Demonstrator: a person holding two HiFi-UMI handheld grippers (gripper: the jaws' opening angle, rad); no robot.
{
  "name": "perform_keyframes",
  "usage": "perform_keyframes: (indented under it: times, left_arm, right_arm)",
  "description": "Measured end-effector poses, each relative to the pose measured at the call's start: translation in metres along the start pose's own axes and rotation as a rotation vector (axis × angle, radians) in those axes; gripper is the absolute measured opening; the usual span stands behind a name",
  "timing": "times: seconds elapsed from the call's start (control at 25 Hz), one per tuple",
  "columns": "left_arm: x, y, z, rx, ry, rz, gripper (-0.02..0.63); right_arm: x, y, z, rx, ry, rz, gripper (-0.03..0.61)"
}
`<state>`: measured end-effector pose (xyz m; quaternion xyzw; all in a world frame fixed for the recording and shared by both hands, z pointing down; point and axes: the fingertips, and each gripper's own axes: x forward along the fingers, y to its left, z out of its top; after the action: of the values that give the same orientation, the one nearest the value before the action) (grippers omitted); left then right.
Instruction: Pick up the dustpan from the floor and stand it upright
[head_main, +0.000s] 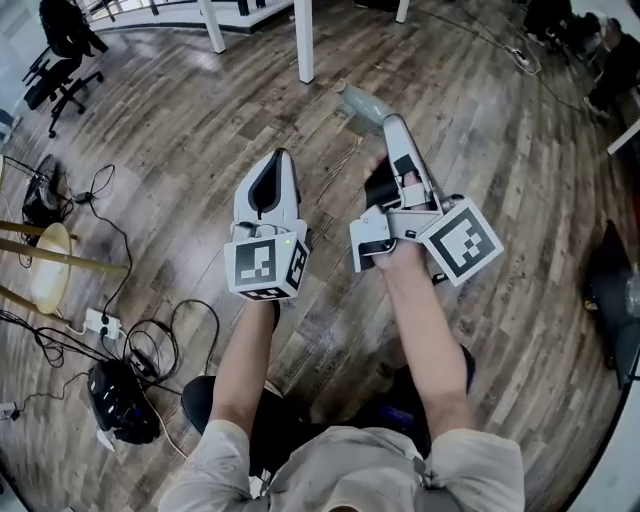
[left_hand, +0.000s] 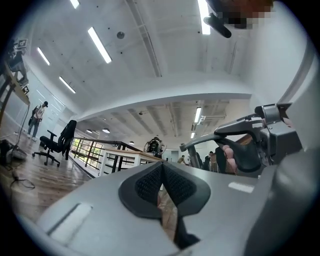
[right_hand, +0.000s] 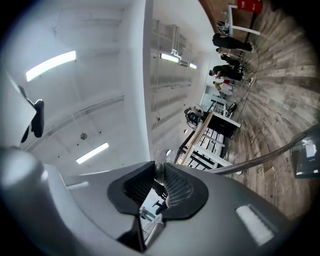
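Closest to camera: both forearms reach forward, one gripper per hand, side by side and well above the wood floor (head_main: 180, 130).

- The left gripper (head_main: 278, 162) has its jaws together, pads touching, with nothing between them.
- The right gripper (head_main: 394, 128) is rolled onto its side. Its jaws are slightly apart and clamped on the grey handle (head_main: 360, 103), whose rounded end pokes out just past the fingertips.
- The right gripper view agrees: the handle sits between the pads (right_hand: 177, 187), near their tips.
- The left gripper view shows the right gripper just beside it, with a hand's fingers (left_hand: 227, 156) wrapped on its grip.

From the right jaws a thin grey pole (right_hand: 265, 156) runs off toward the floor and ends by a dark flat piece (right_hand: 304, 161). That piece is probably the pan of the dustpan, but it sits at the dim edge of the frame, so I'm not certain. The head view has a matching dark shape at its right edge. The dustpan is therefore held by its handle end in the right gripper, with the pole slanting down and away.

On the floor to the person's left:
- a black bag (head_main: 122, 402)
- tangled black cables (head_main: 150, 340)
- a white power strip (head_main: 100, 323)
- further left, a round cream stool (head_main: 48, 265)

Far end: white table legs (head_main: 304, 40) just beyond the handle, and a black office chair (head_main: 65, 50) at top left.
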<state>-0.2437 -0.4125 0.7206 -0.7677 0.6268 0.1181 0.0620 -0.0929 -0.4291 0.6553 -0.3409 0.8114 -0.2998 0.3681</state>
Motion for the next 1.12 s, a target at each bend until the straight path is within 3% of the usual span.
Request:
perform_keyframes:
  times: [0.28,0.64,0.96,1.12]
  left_arm:
    - [0.024,-0.060,0.054,0.020,0.029,-0.072,0.020]
    - [0.024,-0.136,0.075,0.041,0.041,-0.173,0.018]
    - [0.030,-0.214,0.047,0.072,0.067,-0.243,0.020]
    - [0.031,-0.219,0.049,0.050,0.065,-0.250,0.020]
  right_arm:
    - [-0.026,0.011,0.075,0.215,-0.165,-0.124,0.061]
    - [-0.082,0.004,0.139,0.369,-0.363,-0.223,0.061]
    - [-0.163,-0.043,0.204,0.414,-0.562,-0.271,0.063]
    - [-0.180,-0.051,0.220,0.391,-0.619,-0.278,0.064]
